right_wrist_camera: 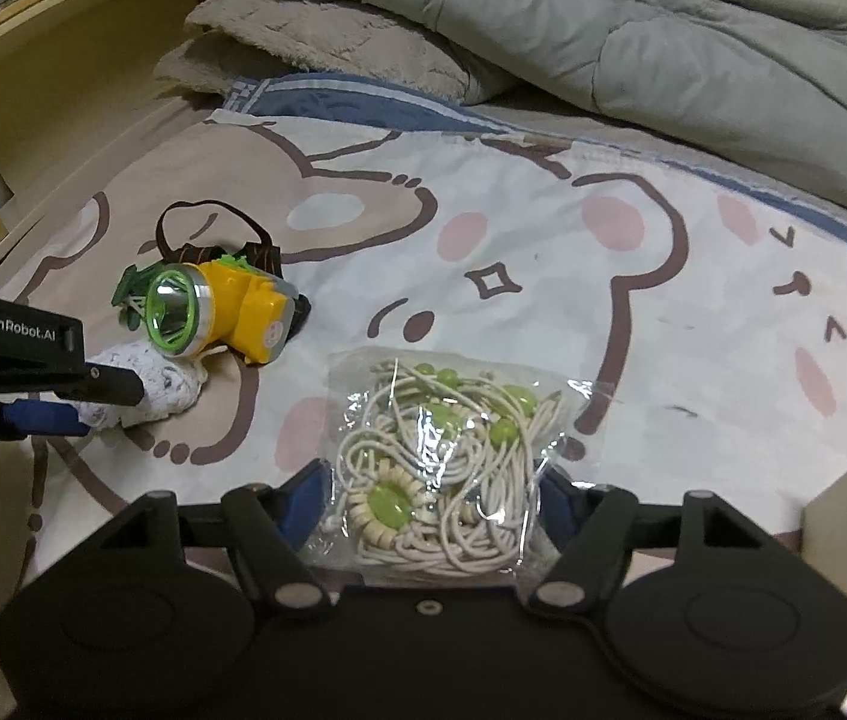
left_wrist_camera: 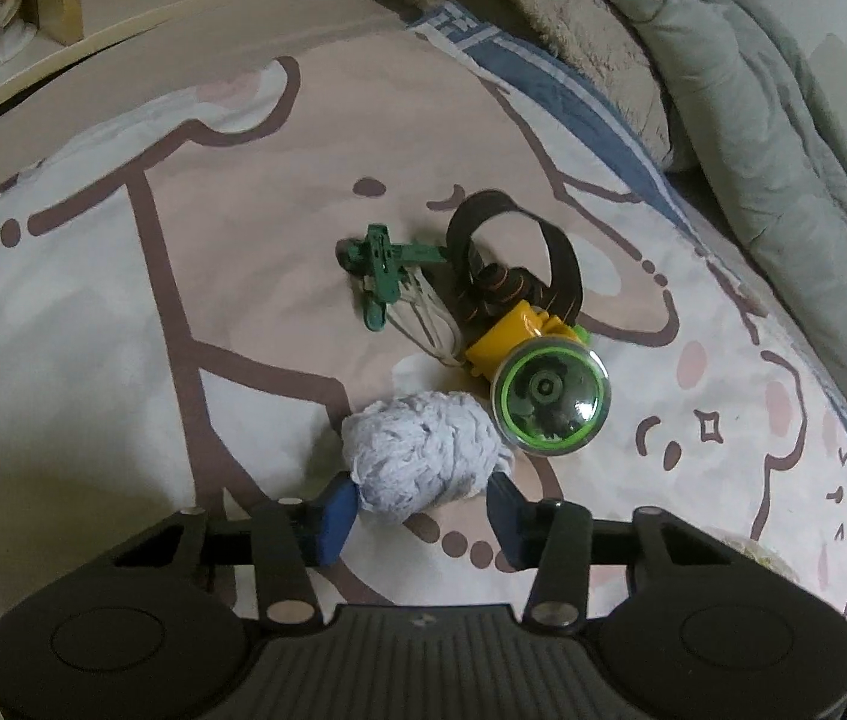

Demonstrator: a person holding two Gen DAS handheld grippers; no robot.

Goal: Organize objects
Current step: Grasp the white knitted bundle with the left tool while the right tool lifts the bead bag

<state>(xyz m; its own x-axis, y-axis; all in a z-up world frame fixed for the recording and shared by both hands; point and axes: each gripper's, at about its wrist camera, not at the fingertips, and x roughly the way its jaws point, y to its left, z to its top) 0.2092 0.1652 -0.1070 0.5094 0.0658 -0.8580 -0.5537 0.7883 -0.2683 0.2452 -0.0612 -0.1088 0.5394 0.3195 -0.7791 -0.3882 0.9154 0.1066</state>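
Observation:
My left gripper (left_wrist_camera: 420,516) is shut on a fluffy pale blue-white cloth ball (left_wrist_camera: 423,450), with a blue pad pressing each side. From the right wrist view the same gripper (right_wrist_camera: 111,402) holds that ball (right_wrist_camera: 165,384) at the left edge. My right gripper (right_wrist_camera: 432,504) is shut on a clear plastic bag (right_wrist_camera: 447,456) of white cords and green beads. A yellow headlamp (left_wrist_camera: 549,402) with a green rim and dark strap lies on the cartoon bedsheet (left_wrist_camera: 243,180), just beyond the ball. It also shows as the headlamp (right_wrist_camera: 207,312) beside the bag. A green clip with white cords (left_wrist_camera: 384,276) lies behind it.
A grey-green duvet (right_wrist_camera: 633,30) and a beige fleece blanket (right_wrist_camera: 327,42) are bunched at the far side of the bed. A wooden bed frame (right_wrist_camera: 63,60) runs along the left. A pale open box (right_wrist_camera: 843,516) stands at the lower right.

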